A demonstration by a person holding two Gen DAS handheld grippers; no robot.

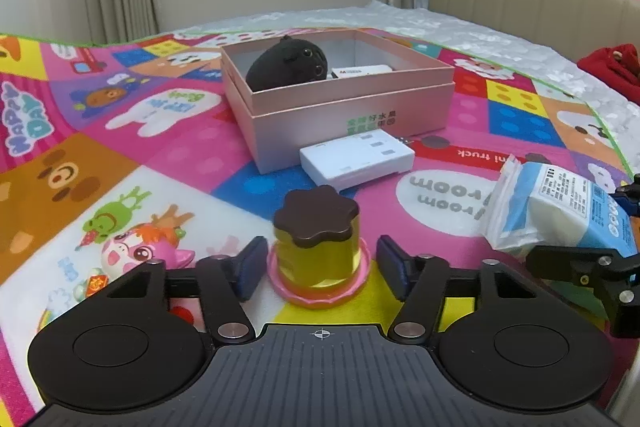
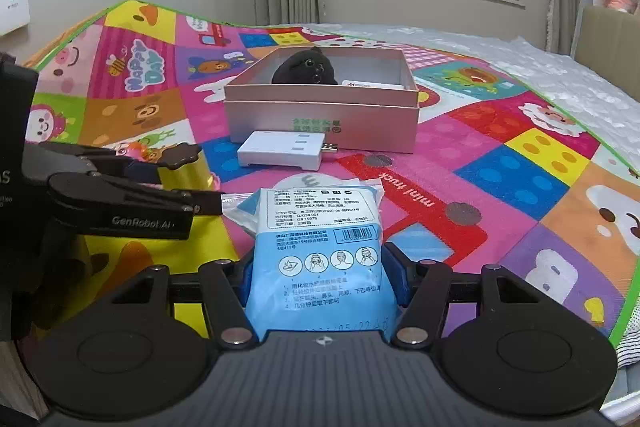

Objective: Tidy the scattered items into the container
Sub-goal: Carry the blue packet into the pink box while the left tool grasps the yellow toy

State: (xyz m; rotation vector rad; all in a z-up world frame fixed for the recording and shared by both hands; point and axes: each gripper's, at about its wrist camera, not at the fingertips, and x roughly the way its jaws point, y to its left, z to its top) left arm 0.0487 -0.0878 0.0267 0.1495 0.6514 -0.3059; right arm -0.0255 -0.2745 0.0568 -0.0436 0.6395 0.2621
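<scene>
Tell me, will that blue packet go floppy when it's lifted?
Probably somewhat. The blue packet looks like soft film around a white pad, so its loose crinkled top edge may droop. It seems light. The right tool pinches its sides, which could squash rather than slip.

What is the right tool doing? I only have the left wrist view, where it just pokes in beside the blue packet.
Observer: The right tool is shut on the blue packet, with a pad pressing on each side.
Operator: Which end does it hold?
Observer: The end printed with four pictograms. The label end points toward the pink box.
Operator: Anything outside my frame?
Observer: A white wall unit with a small lit indicator, on the wall at far left.
</scene>
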